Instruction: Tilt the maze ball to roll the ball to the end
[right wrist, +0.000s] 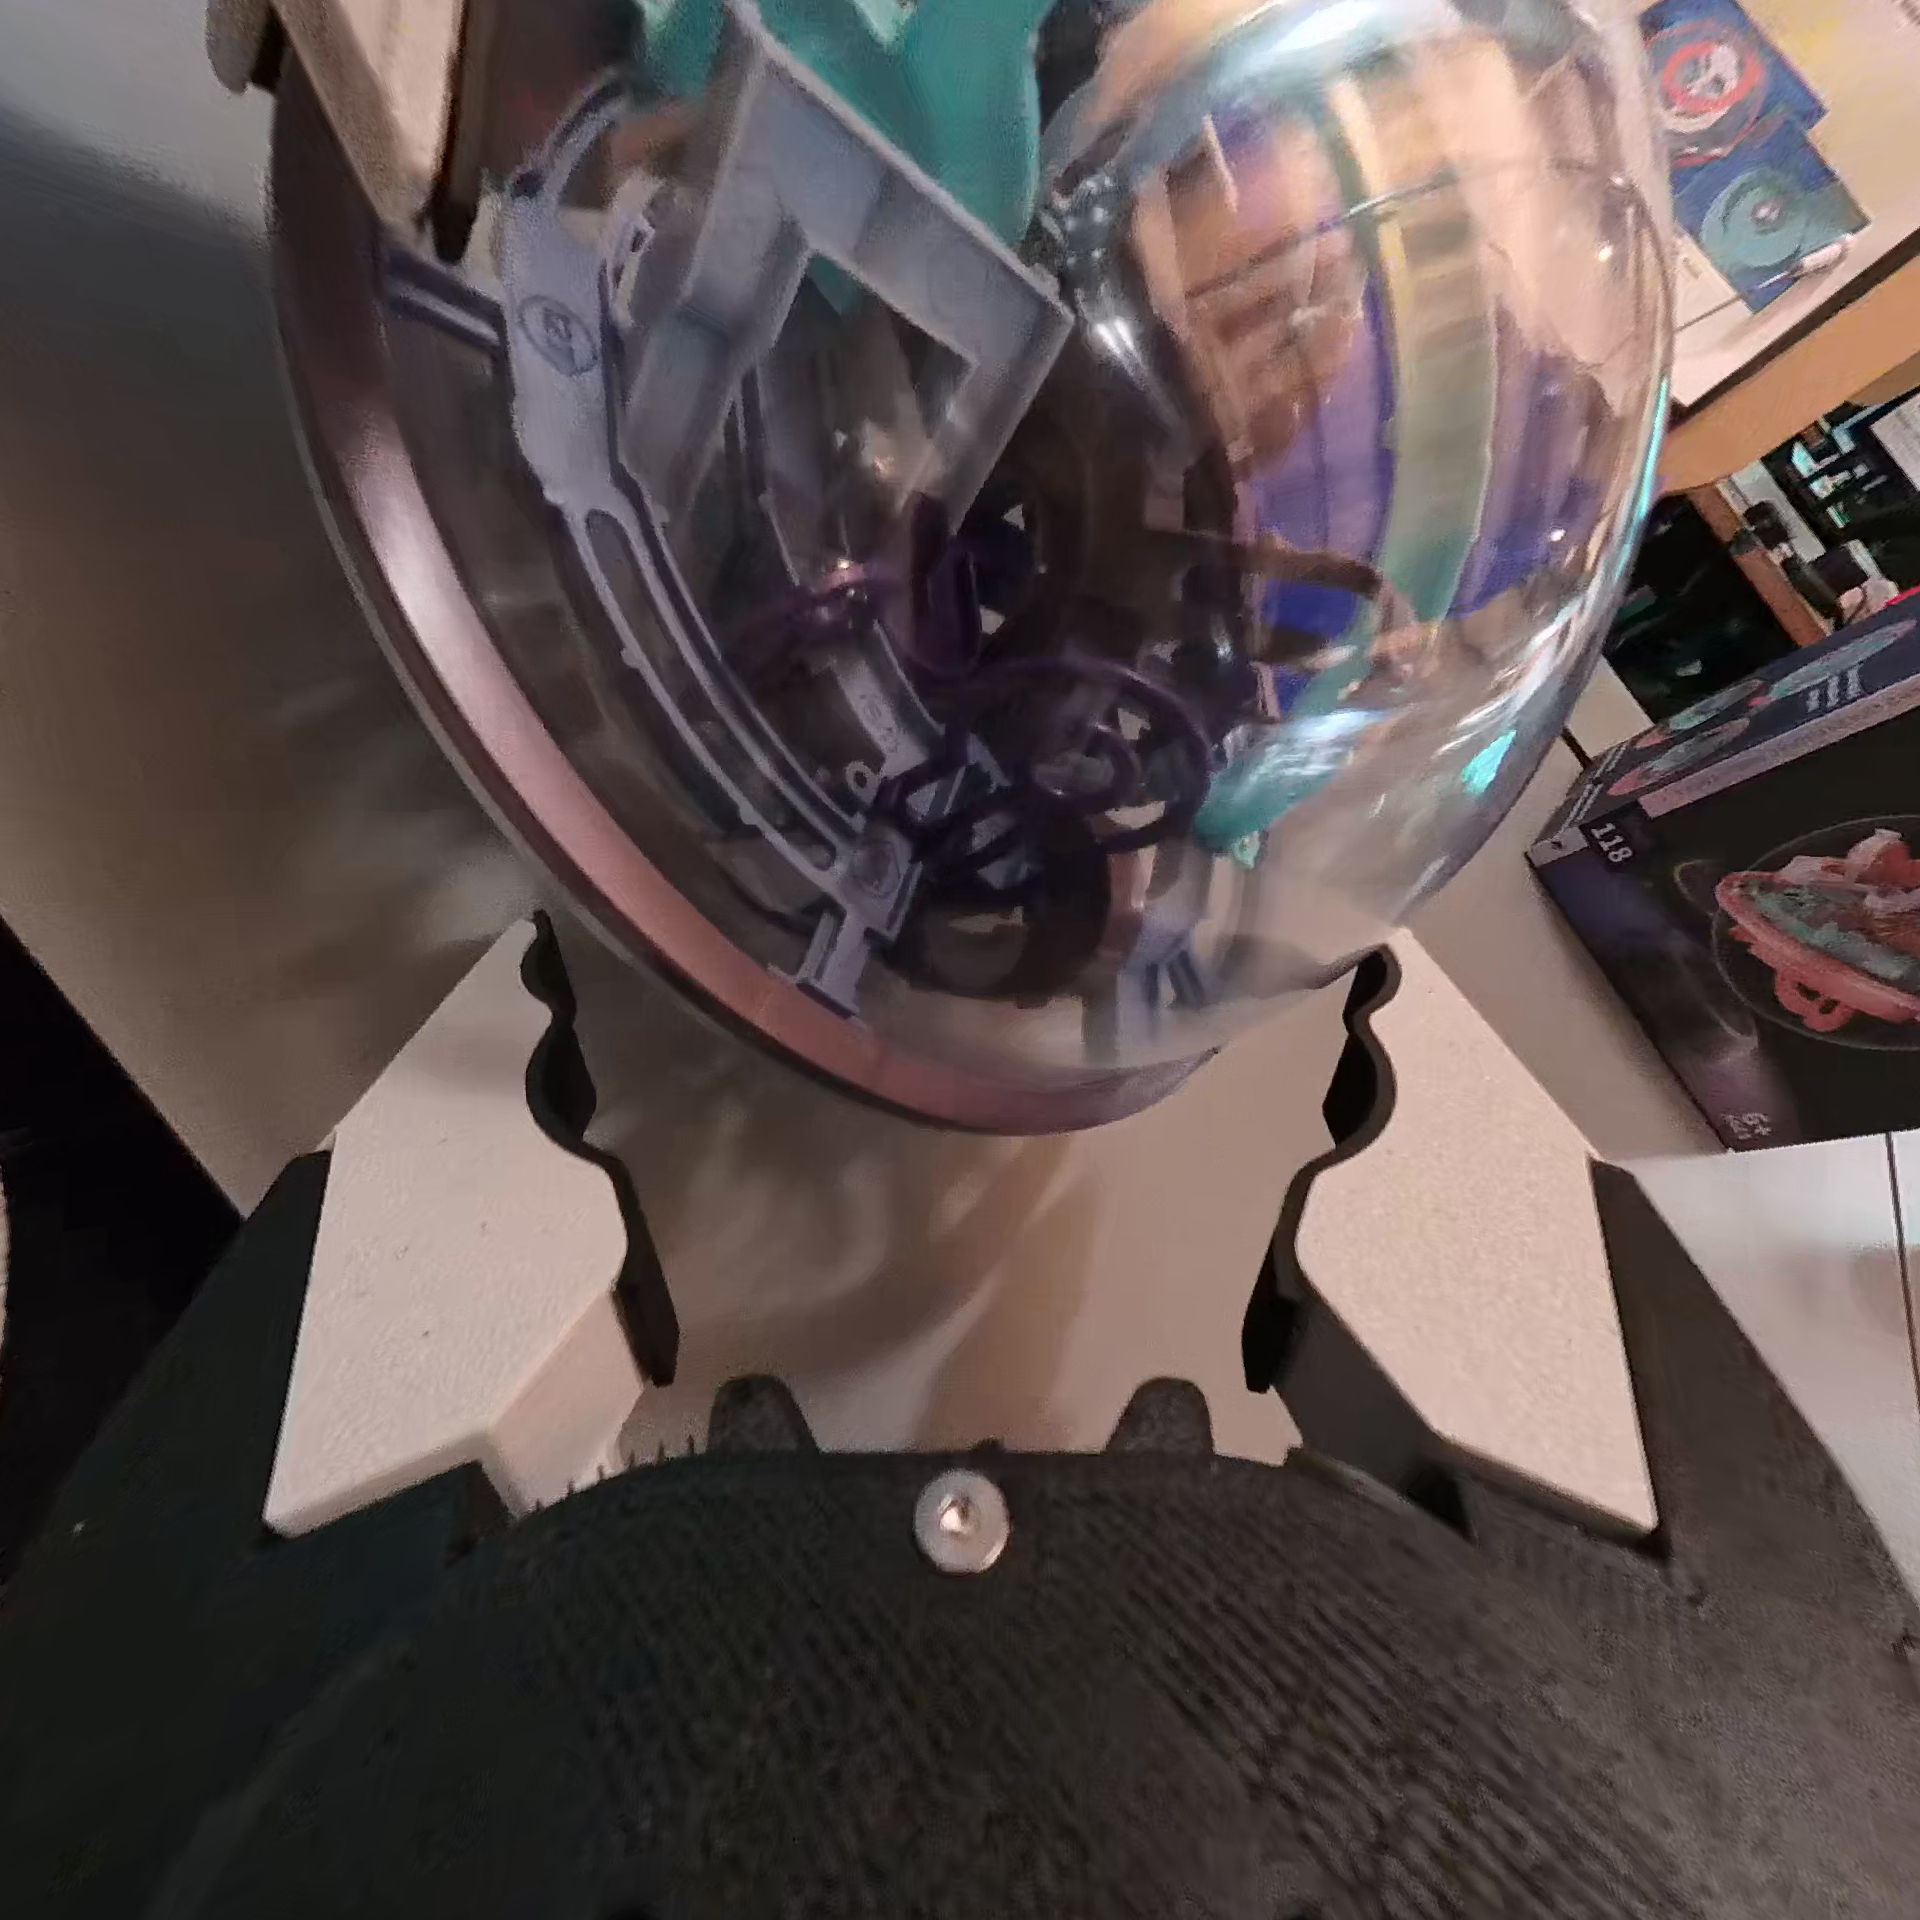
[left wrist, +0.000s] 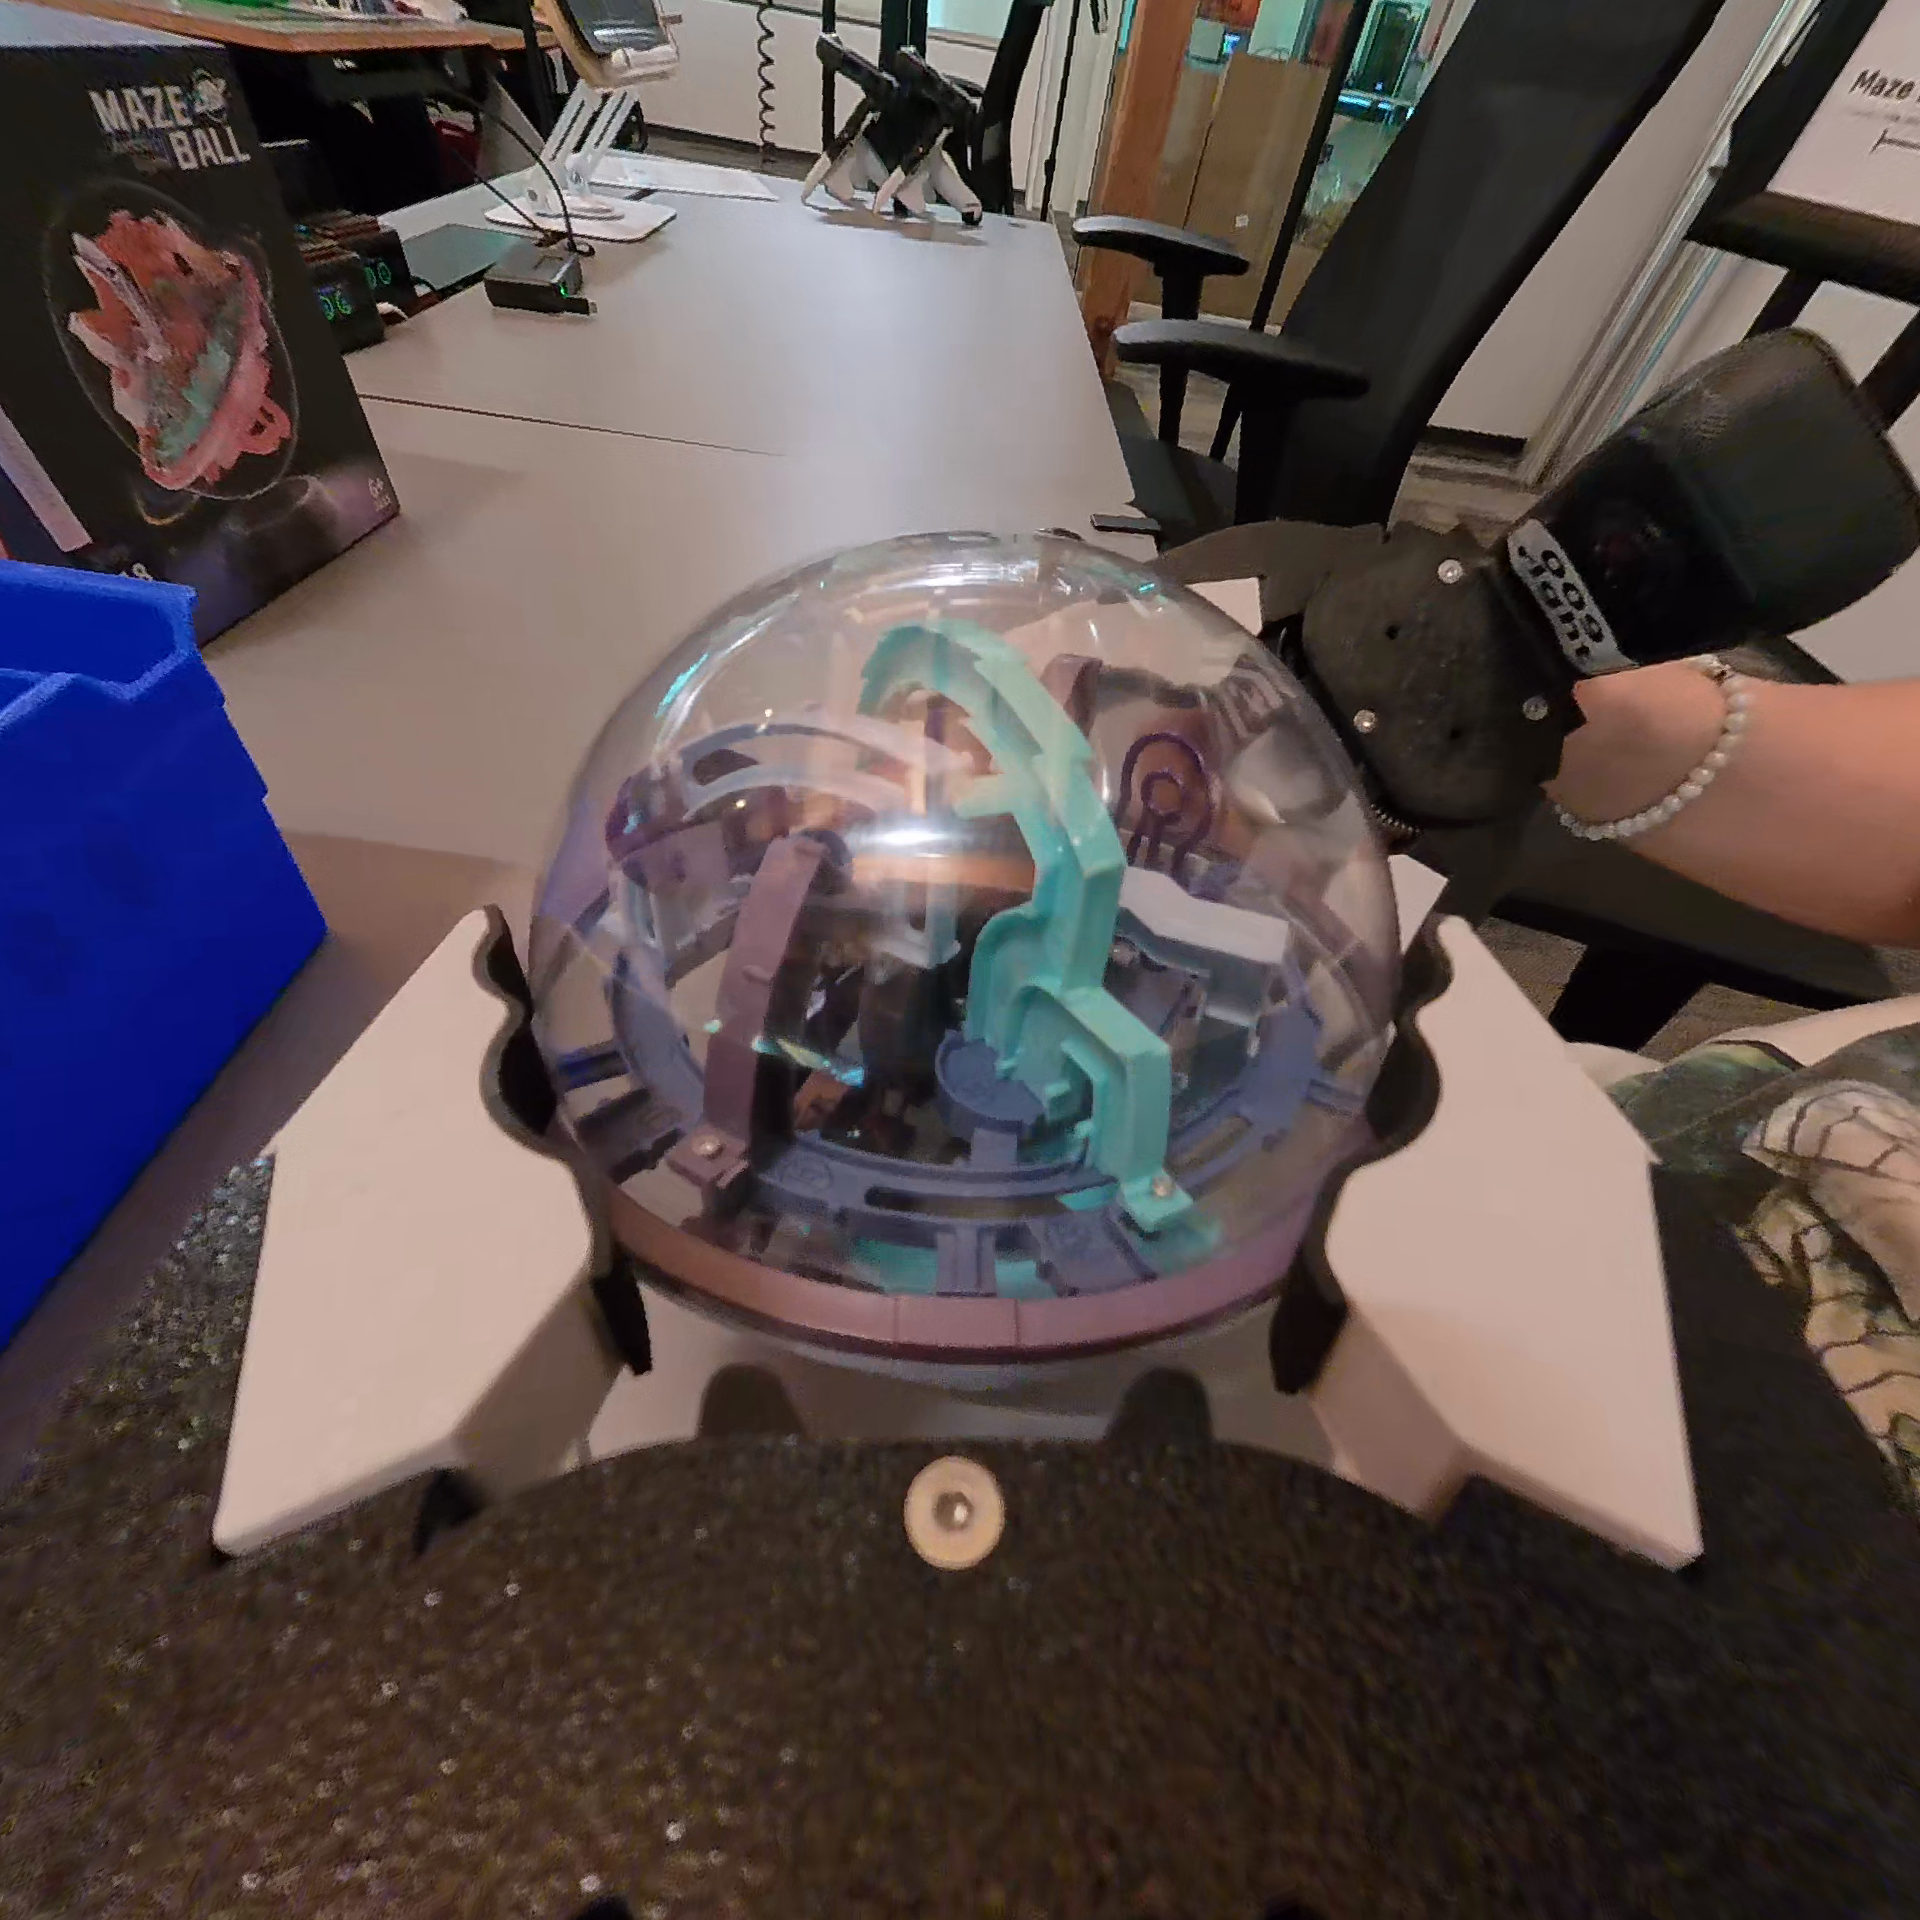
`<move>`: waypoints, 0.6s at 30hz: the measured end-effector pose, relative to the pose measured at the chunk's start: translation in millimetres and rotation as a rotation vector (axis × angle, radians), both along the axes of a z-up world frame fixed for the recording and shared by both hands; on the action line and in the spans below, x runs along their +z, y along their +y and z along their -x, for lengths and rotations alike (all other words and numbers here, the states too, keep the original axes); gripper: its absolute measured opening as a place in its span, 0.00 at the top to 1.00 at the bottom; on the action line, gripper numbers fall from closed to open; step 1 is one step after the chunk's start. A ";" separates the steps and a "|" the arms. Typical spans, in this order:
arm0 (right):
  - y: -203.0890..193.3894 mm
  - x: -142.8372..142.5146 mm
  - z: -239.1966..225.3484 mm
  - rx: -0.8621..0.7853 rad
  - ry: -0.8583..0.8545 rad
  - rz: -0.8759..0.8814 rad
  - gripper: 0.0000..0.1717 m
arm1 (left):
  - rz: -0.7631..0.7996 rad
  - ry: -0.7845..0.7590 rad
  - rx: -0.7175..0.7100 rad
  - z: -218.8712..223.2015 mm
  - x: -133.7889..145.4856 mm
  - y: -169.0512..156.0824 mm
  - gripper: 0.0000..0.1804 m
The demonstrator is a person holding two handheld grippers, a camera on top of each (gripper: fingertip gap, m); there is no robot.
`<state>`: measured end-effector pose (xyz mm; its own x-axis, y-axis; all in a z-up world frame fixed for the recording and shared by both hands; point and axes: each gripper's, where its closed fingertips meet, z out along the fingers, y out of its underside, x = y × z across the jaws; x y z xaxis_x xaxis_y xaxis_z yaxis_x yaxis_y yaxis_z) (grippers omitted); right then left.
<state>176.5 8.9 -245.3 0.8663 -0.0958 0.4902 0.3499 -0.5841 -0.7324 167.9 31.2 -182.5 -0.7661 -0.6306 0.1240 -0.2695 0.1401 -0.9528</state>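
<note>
The grey table [left wrist: 644, 436] carries everything; above its near edge the clear maze ball [left wrist: 961, 935] sits clamped between the left gripper [left wrist: 961, 1023] pads. The right gripper [right wrist: 961, 1049], at the ball's far right, also closes against its shell. Left of the ball stands a blue bin [left wrist: 125, 883].

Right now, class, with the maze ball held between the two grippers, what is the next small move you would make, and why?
Probably a slow, slight tilt of the maze ball, both grippers turning together. The left gripper clasps the clear sphere across its purple rim, and the right gripper meets its far side. I cannot find the little ball among the teal and lilac tracks, so I would tilt gently until it shows.
</note>
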 end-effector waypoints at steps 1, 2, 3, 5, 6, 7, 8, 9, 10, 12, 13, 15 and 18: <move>0.2 -0.2 0.0 0.000 0.005 0.000 0.17 | 0.003 0.003 0.001 0.0 0.4 0.4 0.13; 0.3 -0.3 -0.1 -0.002 0.008 0.001 0.18 | 0.005 0.005 0.002 -0.2 0.6 0.7 0.13; 0.3 -0.5 -0.5 -0.003 0.008 0.004 0.18 | 0.007 0.007 0.004 -0.4 0.6 0.7 0.13; -0.3 -0.8 -1.1 -0.001 -0.001 0.016 0.18 | 0.009 0.009 0.005 -0.5 0.6 0.9 0.13; -0.7 -1.0 -1.1 0.002 -0.006 0.023 0.18 | 0.009 0.010 0.004 -0.4 0.5 1.1 0.13; -0.9 -1.1 -0.8 0.008 -0.011 0.031 0.18 | 0.008 0.012 0.002 -0.1 0.4 1.5 0.13; -1.0 -1.5 0.1 0.019 -0.013 0.040 0.16 | 0.008 0.015 0.002 0.0 0.2 1.9 0.13; -0.4 -0.2 0.1 0.030 -0.027 0.041 0.14 | 0.007 0.019 0.003 0.0 -0.3 2.3 0.13; 1.5 5.0 -1.5 0.039 -0.068 0.025 0.13 | 0.003 0.024 0.003 -0.2 -1.4 2.5 0.14; 6.1 16.5 -3.1 0.059 -0.144 -0.003 0.10 | -0.009 0.031 0.002 -0.6 -5.3 1.7 0.14; 8.6 19.7 -4.0 0.056 -0.153 -0.012 0.09 | -0.015 0.034 0.002 -0.8 -7.4 0.8 0.14; 11.5 22.6 -5.7 0.052 -0.142 -0.034 0.09 | -0.013 0.039 0.011 -2.1 -8.5 1.2 0.14; 11.5 23.0 -5.5 0.054 -0.142 -0.039 0.10 | -0.002 0.035 0.007 -2.4 -8.3 1.7 0.14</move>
<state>182.0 20.5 -222.3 0.7928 -0.0720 0.6052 0.4820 -0.5337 -0.6948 170.2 32.9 -190.8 -0.7567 -0.6365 0.1494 -0.3039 0.1400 -0.9424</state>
